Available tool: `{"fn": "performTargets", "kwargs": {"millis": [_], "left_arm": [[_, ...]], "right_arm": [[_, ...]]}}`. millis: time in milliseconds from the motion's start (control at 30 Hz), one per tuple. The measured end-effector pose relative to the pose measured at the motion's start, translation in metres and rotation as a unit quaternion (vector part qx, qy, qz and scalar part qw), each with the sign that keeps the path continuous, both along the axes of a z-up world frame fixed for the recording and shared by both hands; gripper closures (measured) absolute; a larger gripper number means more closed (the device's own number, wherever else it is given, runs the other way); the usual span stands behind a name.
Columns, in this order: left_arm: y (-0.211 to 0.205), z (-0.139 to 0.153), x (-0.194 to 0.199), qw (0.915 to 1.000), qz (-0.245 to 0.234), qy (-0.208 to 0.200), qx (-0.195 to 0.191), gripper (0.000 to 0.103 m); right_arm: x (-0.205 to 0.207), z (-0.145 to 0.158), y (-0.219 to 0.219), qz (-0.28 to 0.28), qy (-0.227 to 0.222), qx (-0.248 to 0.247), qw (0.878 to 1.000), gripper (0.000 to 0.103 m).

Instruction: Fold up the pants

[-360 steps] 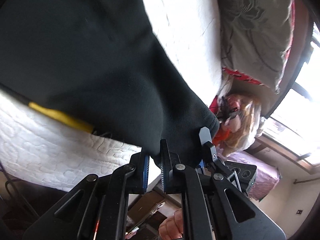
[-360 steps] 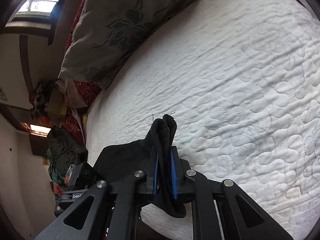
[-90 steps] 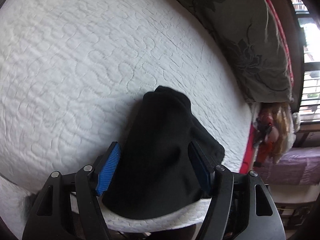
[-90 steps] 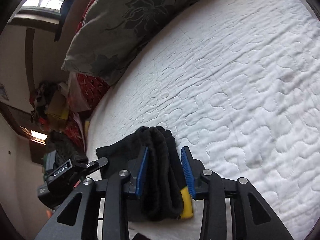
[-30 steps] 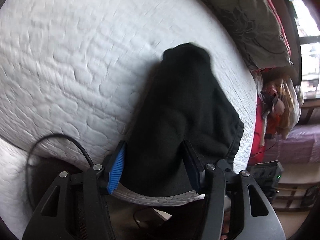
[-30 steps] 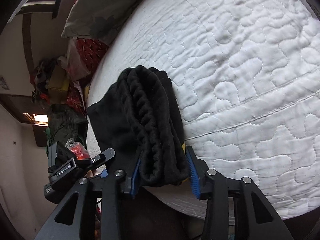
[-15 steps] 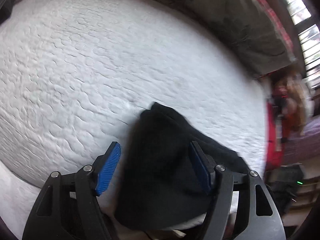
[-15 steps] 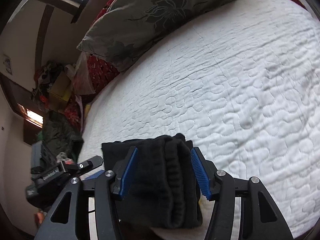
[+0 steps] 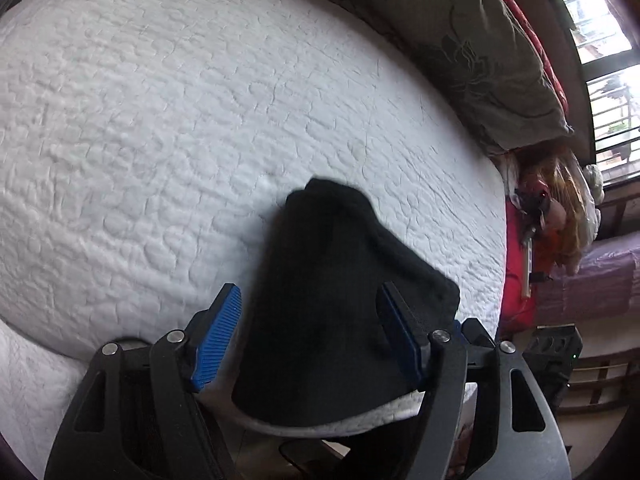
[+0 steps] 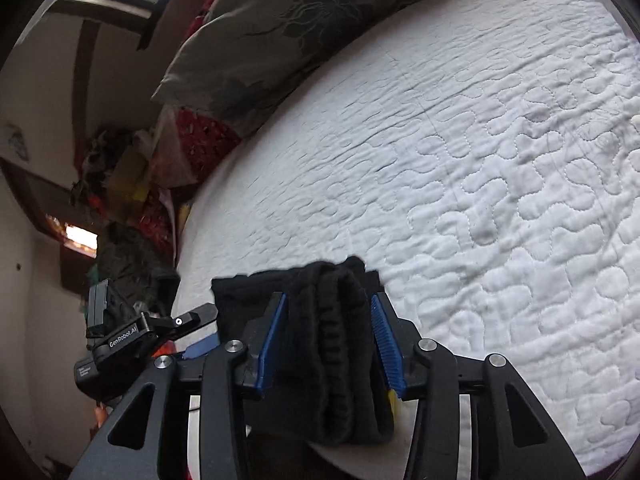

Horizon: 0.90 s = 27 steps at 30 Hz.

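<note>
While both tongs gape, folded pants (image 9: 336, 304) lie between them, seemingly untouched.

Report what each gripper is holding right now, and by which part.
Nothing is held. The left gripper and right gripper both stand open, blue pads clear of the cloth, straddling the folded black pants that lie on the white quilted bed.

Daylit, window (image 9: 600, 32) glare – fisheye-bent edges, slight motion blur.
</note>
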<state>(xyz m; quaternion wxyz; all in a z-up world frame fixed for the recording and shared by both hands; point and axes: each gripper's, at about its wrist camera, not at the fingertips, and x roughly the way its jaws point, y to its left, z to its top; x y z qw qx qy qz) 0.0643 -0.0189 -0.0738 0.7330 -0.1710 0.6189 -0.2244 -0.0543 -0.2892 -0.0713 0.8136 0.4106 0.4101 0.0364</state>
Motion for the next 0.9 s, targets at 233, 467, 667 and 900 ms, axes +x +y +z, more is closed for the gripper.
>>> {"fn": "performTargets", "kwargs": {"millis": [233,467,667,900], "left_arm": [[-0.007,-0.033,-0.024,0.9991,-0.005,0.041,-0.003,0.034],[-0.011,-0.031,-0.024,0.9995,-0.008,0.018,0.025,0.05],[-0.026,-0.028,-0.035,0.9965,-0.026,-0.025,0.076,0.049],[-0.047,-0.004,-0.051,0.9831,-0.053,-0.103,0.142,0.049]], "right_arm": [[-0.002,0.001,0.044,0.052,0.019,-0.114,0.992,0.058],[-0.007,0.002,0.034,0.039,0.022,-0.104,0.994,0.092],[-0.013,-0.027,0.024,0.021,0.039,-0.069,0.997,0.091],[-0.013,-0.008,0.029,0.02,0.034,-0.073,0.997,0.081]]}}
